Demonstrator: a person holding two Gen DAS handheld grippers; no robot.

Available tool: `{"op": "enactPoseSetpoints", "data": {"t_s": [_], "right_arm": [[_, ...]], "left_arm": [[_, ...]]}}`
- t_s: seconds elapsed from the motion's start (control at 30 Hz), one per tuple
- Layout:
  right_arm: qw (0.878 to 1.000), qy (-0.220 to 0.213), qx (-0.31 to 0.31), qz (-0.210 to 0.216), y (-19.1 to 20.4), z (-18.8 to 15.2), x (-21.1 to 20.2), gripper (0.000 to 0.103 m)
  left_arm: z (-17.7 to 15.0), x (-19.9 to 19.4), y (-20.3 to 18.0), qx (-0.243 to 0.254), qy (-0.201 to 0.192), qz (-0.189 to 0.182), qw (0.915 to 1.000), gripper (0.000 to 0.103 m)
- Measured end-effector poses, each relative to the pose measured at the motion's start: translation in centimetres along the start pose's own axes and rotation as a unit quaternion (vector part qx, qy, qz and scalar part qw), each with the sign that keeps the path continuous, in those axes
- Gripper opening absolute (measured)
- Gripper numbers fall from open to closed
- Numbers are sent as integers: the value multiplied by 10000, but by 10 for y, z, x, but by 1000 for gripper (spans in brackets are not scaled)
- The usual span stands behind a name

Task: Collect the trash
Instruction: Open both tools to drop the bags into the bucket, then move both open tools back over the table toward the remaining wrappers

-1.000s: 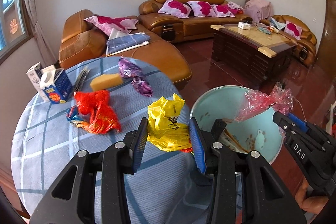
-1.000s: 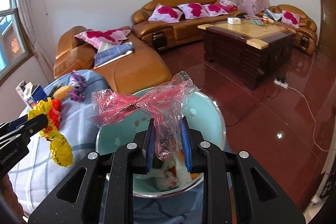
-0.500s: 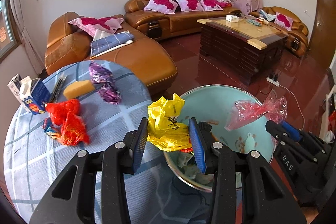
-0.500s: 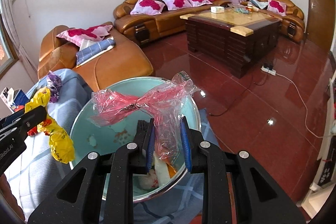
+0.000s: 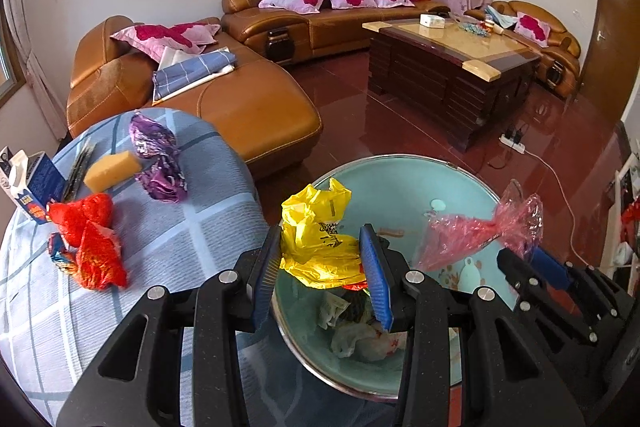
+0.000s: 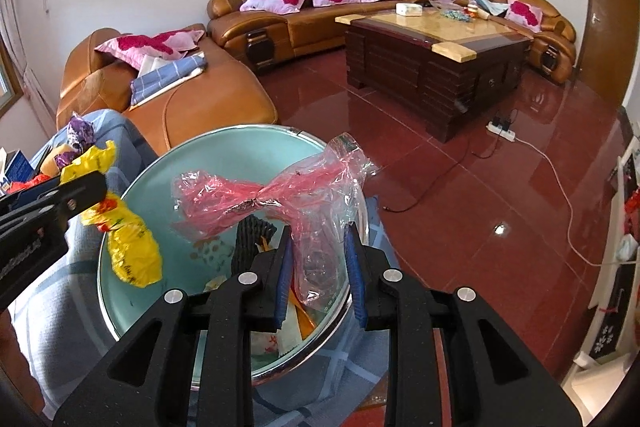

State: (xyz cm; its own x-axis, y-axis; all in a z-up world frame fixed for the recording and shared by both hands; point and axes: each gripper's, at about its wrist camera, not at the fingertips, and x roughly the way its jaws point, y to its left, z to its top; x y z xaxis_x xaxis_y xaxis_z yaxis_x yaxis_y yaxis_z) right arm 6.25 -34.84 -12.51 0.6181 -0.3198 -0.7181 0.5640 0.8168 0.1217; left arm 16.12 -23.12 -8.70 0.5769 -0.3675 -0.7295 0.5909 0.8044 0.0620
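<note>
My left gripper (image 5: 322,267) is shut on a crumpled yellow plastic bag (image 5: 320,231) and holds it over the near rim of a light blue basin (image 5: 400,179) that has trash in its bottom. My right gripper (image 6: 318,263) is shut on a pink clear plastic bag (image 6: 280,191) and holds it above the same basin (image 6: 224,155). The yellow bag (image 6: 128,247) and the left gripper show at the left in the right wrist view. A red wrapper (image 5: 90,239) and a purple wrapper (image 5: 158,163) lie on the table's blue checked cloth (image 5: 192,227).
A yellow sponge (image 5: 112,169), a blue and white carton (image 5: 28,187) and dark sticks (image 5: 78,167) sit at the table's far left. An orange leather sofa (image 5: 248,107) stands behind the table. A dark wooden coffee table (image 5: 452,67) stands on the red tiled floor.
Both grippers have moved right with their bags, from near the table to above the basin. The basin now lies right under both bags.
</note>
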Motion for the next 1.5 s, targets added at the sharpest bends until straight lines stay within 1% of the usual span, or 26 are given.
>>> {"op": "enactPoseSetpoints", "data": {"t_s": [0.03, 0.07, 0.1, 0.17, 0.3, 0.37, 0.4, 0.47, 0.53, 0.6, 0.67, 0.77, 0.9, 1.0, 1.07, 1.2, 1.37, 1.5], "right_arm": [[10000, 15, -11, 14, 0, 0, 1, 26], [10000, 33, -30, 51, 0, 0, 1, 29], [9999, 47, -47, 75, 1, 1, 2, 35], [9999, 25, -81, 88, 1, 1, 1, 39], [9999, -21, -100, 87, 0, 2, -2, 41], [9999, -55, -51, 105, -1, 2, -4, 42], [9999, -83, -28, 111, -3, 2, -6, 43], [9998, -160, 18, 127, -4, 3, -10, 45], [9996, -234, 43, 132, -4, 5, -14, 47], [9993, -322, 81, 152, -4, 5, -19, 52], [9989, -426, 91, 172, -3, 6, -25, 53], [9987, -476, 32, 176, 1, 7, -29, 54], [9987, -488, -6, 162, 5, 7, -34, 54], [9984, -526, -53, 174, 10, 7, -38, 56], [9981, -580, -80, 174, 14, 6, -42, 58], [9976, -643, -145, 201, 23, 7, -48, 58], [9973, -630, -266, 268, 42, 6, -53, 58], [9964, -611, -443, 391, 66, 3, -55, 58]], "left_arm": [[0, 2, -1, 13, 12, -7, 10000, 40], [0, 3, -1, 17, 20, -8, 10000, 41], [0, 4, -1, 2, 33, -3, 10000, 43], [0, 5, 0, -26, 45, 14, 10000, 45], [1, 4, 4, -70, 41, 87, 9999, 47], [1, 2, 6, -99, 21, 121, 9999, 56], [1, 1, 7, -115, 1, 154, 9998, 58], [2, -3, 9, -148, -44, 198, 9997, 66], [2, -7, 10, -163, -108, 255, 9995, 67], [1, -14, 12, -164, -194, 344, 9991, 68], [1, -20, 14, -189, -257, 435, 9985, 71], [0, -27, 20, -252, -308, 517, 9979, 72], [-5, -33, 29, -316, -267, 593, 9974, 73], [-10, -36, 38, -427, -251, 635, 9968, 76], [-13, -39, 45, -476, -232, 685, 9962, 77], [-17, -45, 56, -544, -242, 724, 9956, 77], [-27, -55, 81, -741, -262, 837, 9934, 78], [-36, -60, 102, -898, -227, 948, 9912, 78]]}}
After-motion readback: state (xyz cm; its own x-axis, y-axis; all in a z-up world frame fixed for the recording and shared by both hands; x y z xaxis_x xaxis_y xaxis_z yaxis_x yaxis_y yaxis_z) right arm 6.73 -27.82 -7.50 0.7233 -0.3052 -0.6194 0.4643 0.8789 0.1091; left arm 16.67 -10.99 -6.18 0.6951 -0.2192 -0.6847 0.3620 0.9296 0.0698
